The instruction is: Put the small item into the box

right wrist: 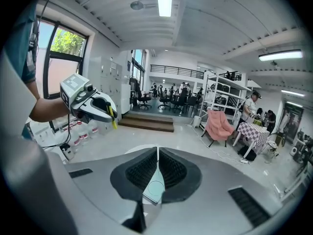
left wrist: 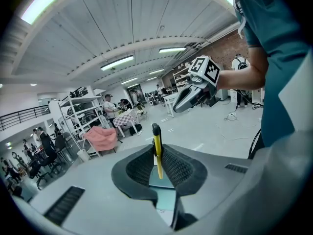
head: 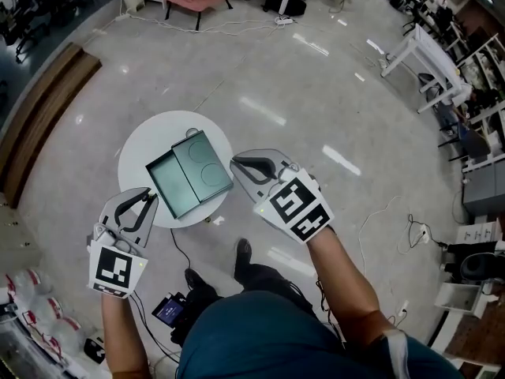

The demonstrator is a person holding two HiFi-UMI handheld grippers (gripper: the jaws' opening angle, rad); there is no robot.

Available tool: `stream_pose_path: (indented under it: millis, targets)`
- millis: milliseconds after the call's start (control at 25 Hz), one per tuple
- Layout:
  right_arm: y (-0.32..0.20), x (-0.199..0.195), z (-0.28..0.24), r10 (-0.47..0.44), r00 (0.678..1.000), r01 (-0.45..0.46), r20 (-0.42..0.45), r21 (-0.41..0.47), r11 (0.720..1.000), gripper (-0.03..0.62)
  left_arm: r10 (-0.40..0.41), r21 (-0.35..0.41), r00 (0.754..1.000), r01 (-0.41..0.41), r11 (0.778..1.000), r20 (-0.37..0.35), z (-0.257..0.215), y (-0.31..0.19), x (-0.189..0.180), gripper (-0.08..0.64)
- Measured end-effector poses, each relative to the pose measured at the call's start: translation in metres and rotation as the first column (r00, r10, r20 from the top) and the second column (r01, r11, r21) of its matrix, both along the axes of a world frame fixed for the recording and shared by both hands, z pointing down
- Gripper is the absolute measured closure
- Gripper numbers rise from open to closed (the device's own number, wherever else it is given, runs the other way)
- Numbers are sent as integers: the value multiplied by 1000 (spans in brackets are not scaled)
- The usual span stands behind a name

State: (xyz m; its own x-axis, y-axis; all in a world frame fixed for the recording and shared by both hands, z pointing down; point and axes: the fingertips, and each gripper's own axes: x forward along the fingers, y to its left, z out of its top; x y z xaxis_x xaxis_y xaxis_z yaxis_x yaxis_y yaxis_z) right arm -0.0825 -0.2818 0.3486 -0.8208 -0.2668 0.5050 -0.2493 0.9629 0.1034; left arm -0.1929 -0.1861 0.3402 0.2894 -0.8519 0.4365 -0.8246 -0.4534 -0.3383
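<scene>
Left gripper [head: 148, 199] jaws pinch the thin yellow item [left wrist: 157, 153] upright, likely for a clean drop. Open box [head: 168, 186] sits just beyond the tips. Right gripper [head: 239, 164] jaws closed, empty.

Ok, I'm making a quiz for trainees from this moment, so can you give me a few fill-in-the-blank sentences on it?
1. The left gripper is shut on a thin ____ item.
2. The right gripper holds nothing, and its jaws are ____.
3. The box sits on a round ____ table.

Missing words: yellow; shut; white.
</scene>
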Motion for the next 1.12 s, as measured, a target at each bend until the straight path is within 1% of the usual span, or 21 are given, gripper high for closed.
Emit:
stream_pose_path:
  millis: [360, 520, 880, 1120]
  targets:
    - [-5, -3, 30, 25, 999, -26, -24, -41, 999, 552, 32, -43, 999, -33, 999, -23, 31, -13, -5, 499]
    - [-15, -3, 49, 35, 999, -37, -40, -65, 997, 552, 44, -70, 998, -46, 996, -39, 50, -28, -4, 499]
    - [-21, 6, 96, 50, 995, -60, -82, -126, 990, 552, 75, -146, 995, -83, 986, -58, 102, -42, 0, 499]
    - [-20, 7, 117, 53, 994, -67, -93, -154, 986, 552, 87, -177, 993, -100, 979, -80, 124, -42, 7, 499]
